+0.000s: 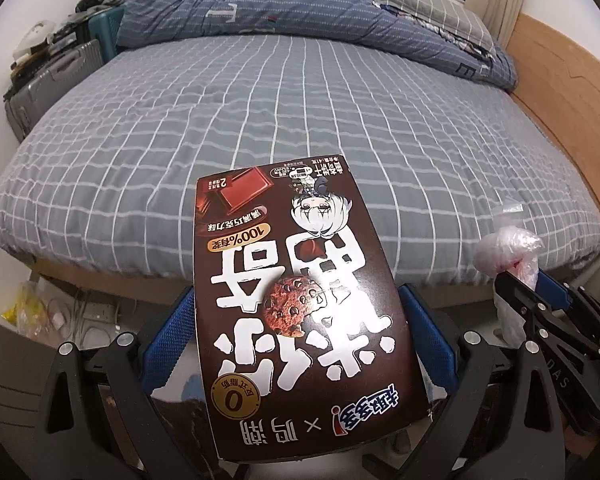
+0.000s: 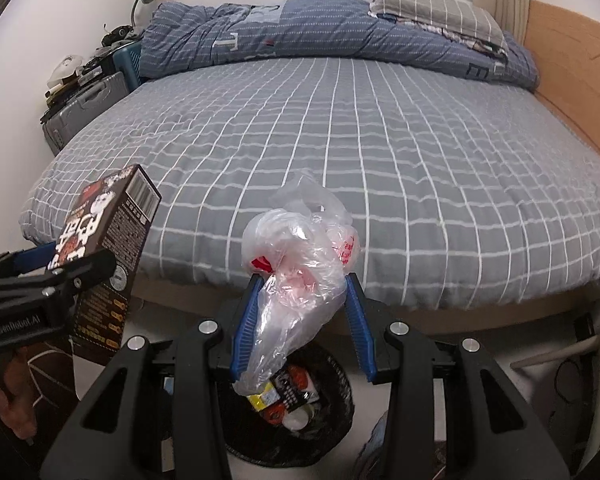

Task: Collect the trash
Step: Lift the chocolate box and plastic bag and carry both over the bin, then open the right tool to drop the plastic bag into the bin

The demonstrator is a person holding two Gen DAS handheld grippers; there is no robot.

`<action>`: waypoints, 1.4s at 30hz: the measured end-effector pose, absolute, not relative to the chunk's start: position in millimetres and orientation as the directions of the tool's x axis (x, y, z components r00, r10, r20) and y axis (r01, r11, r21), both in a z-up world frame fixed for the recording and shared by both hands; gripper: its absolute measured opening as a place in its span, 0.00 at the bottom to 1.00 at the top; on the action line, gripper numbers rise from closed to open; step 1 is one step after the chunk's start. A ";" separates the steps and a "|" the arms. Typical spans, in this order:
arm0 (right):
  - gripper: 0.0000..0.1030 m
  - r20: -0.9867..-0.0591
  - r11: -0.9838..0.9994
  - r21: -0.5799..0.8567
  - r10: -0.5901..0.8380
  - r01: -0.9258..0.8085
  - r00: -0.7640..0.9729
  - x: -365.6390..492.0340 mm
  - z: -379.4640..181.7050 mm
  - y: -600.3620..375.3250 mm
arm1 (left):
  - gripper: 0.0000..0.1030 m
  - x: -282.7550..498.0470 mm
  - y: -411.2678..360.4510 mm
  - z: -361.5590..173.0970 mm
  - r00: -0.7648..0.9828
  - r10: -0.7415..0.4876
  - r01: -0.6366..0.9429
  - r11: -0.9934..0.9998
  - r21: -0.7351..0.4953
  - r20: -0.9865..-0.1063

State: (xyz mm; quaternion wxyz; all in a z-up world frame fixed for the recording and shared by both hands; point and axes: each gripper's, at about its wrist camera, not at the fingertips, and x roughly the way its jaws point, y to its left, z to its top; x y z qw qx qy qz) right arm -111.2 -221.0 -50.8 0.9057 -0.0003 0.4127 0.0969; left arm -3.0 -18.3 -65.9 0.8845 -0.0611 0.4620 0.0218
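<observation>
Jaws: left gripper point(image 1: 296, 344) clamps brown cardboard cookie box point(image 1: 300, 304) | right gripper point(image 2: 302, 328) clamps crumpled clear plastic bag point(image 2: 296, 280) | black bin point(image 2: 300, 412) below, part-filled | both drops pending

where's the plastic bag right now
The plastic bag is pinched in the right claw, centre of the right wrist view, hanging over the trash bin at the foot of the bed.

The bed point(image 2: 340, 128) lies open ahead of both tools, its quilt point(image 2: 320, 36) heaped along the far edge. Below the right tool point(image 2: 300, 320) the bin point(image 2: 340, 412) mouth is open, though the bag point(image 2: 296, 272) hangs over it. A suitcase point(image 2: 80, 108) crowds the left wall.
</observation>
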 end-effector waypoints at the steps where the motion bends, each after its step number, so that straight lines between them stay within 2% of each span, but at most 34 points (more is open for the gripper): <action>1: 0.39 -0.752 0.981 0.082 0.177 -0.176 0.635 -115.0 -51.7 -219.5 | 0.92 -5.8 -17.8 -67.3 0.568 -0.019 -0.097 0.991 -0.090 -0.823; 15: 0.39 -0.815 0.980 0.062 0.159 -0.190 0.557 -135.6 -98.3 -207.5 | 0.92 -16.0 -13.8 -76.8 0.523 -0.021 -0.121 0.988 -0.099 -0.852; 29: 0.39 -0.889 0.969 0.085 0.179 -0.230 0.422 -104.3 -174.6 -183.6 | 0.92 7.7 -5.0 -138.6 0.452 -0.077 -0.098 0.986 -0.135 -0.888; 35: 0.39 -0.910 0.957 0.079 0.184 -0.280 0.372 -96.0 -197.3 -159.7 | 0.92 14.2 -11.6 -155.5 0.416 -0.054 -0.073 0.993 -0.093 -0.908; 40: 0.42 -0.918 0.954 0.084 0.187 -0.287 0.351 -93.0 -206.4 -150.5 | 0.92 14.0 -4.5 -162.3 0.392 -0.057 -0.077 0.993 -0.095 -0.918; 42: 0.50 -0.918 0.954 0.088 0.189 -0.287 0.349 -92.7 -207.2 -150.0 | 0.91 12.0 -3.3 -163.4 0.389 -0.050 -0.075 0.994 -0.085 -0.920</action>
